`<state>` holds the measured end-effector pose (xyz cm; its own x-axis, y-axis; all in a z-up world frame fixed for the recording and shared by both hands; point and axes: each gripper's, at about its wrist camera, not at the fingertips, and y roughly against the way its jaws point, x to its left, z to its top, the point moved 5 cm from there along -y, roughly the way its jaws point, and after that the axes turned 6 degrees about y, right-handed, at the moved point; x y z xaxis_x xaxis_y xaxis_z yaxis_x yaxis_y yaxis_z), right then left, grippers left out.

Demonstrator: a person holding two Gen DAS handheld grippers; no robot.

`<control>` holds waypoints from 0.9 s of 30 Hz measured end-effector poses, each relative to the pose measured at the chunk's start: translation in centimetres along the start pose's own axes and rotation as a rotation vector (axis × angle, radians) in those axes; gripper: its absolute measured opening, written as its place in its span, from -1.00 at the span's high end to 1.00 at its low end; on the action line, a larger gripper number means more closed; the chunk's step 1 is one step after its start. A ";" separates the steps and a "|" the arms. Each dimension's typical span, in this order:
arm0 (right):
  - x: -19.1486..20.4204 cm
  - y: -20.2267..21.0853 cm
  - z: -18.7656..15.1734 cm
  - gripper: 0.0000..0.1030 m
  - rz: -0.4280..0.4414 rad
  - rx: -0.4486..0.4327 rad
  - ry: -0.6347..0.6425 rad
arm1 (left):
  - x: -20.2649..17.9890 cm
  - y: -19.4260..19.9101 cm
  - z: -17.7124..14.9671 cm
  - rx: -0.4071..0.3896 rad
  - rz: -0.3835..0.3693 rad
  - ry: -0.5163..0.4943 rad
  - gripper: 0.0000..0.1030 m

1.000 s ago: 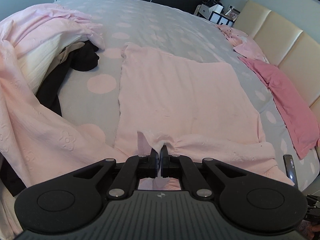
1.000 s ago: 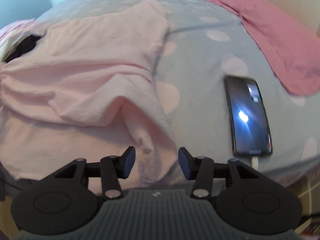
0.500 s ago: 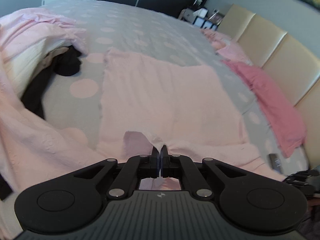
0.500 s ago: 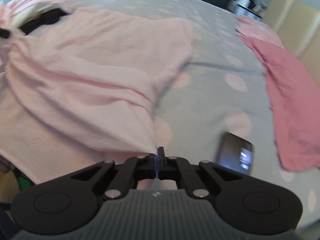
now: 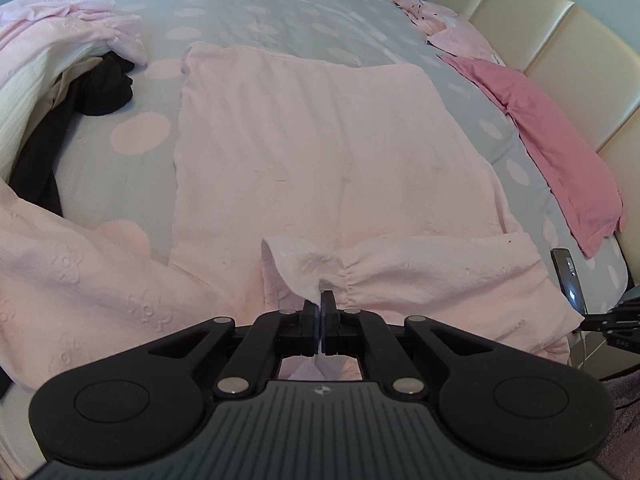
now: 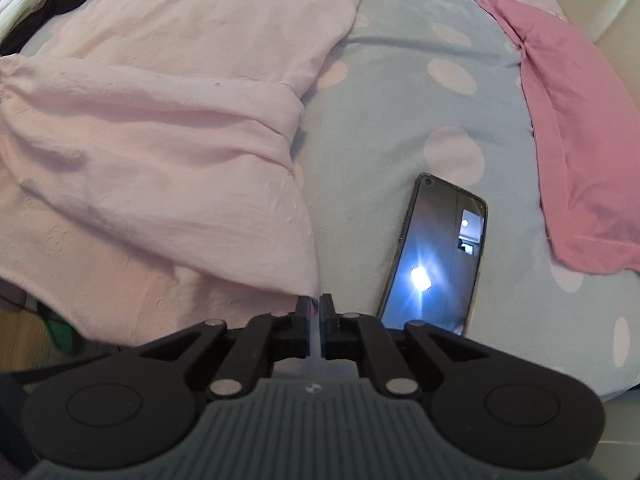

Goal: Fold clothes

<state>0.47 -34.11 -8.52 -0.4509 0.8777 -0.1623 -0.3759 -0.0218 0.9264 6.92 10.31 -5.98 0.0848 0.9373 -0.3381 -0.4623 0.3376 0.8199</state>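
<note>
A pale pink garment [image 5: 304, 152] lies spread on the grey polka-dot bed [image 5: 280, 12]. Its near hem is lifted and bunched. My left gripper [image 5: 321, 300] is shut on a gathered part of that hem near the middle. In the right wrist view the same pale pink garment [image 6: 160, 120] fills the left side, and my right gripper [image 6: 319, 306] is shut on its near right corner at the bed's edge. The other gripper's black tip [image 5: 616, 316] shows at the right edge of the left wrist view.
A lit phone [image 6: 436, 256] lies on the bed just right of my right gripper. A darker pink cloth [image 5: 552, 152] stretches along the cream headboard [image 5: 560, 40]. A pile of pale pink, cream and black clothes [image 5: 60, 100] sits at the left.
My right gripper went from open to shut on the garment's corner. Both grippers have since pulled the near hem back, drawing the garment flatter.
</note>
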 end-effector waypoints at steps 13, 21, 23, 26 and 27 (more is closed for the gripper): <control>-4.1 -2.5 12.1 0.48 0.208 -0.136 -0.278 | 0.2 -1.3 0.4 0.021 -0.008 0.012 1.00; -5.2 -9.4 15.7 0.38 0.315 -0.042 -0.441 | 0.3 -2.2 0.7 0.031 -0.016 0.013 1.00; -4.8 -10.0 15.6 0.94 0.320 -0.018 -0.416 | 0.5 -2.2 0.7 0.028 0.000 0.010 1.00; -5.6 -9.9 15.6 0.95 0.194 -0.021 -0.358 | 0.8 -2.2 0.6 0.034 0.037 -0.003 1.00; -6.0 -9.9 15.6 0.95 0.165 -0.022 -0.348 | 1.0 -2.5 0.4 0.048 0.048 -0.003 1.00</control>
<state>19.49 -31.67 -11.47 -0.2063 0.9714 0.1173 -0.3404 -0.1837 0.9222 8.49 10.47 -8.17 0.0661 0.9526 -0.2968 -0.4226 0.2962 0.8565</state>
